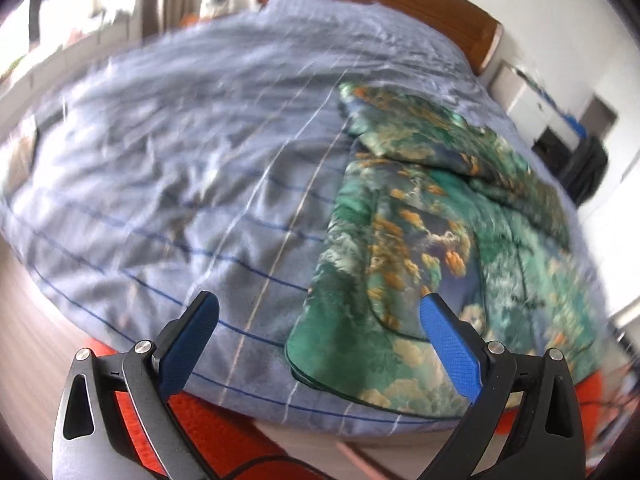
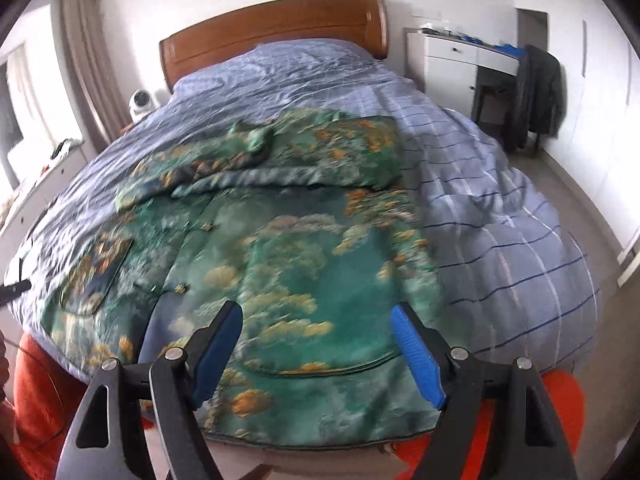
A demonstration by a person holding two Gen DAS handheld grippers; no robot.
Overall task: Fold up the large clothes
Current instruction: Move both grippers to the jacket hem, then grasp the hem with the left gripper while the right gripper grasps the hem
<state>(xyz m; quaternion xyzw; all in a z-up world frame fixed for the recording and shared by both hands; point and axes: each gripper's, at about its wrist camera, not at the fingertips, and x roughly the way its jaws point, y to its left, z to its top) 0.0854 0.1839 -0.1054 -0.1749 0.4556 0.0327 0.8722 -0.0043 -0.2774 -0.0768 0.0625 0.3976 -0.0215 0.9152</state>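
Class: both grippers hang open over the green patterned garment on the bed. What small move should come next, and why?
Probably lower the right gripper to pinch the near hem of the green garment. Both it and the left gripper are open and empty, and the garment lies spread on the blue quilt, its hem just beneath the right fingers.

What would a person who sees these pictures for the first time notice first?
The eye goes first to the green patterned garment, spread flat over the near part of the blue striped duvet on the bed. Next come the two open tools with blue pads, the right tool hanging above the garment's near hem and the left tool at its left edge.
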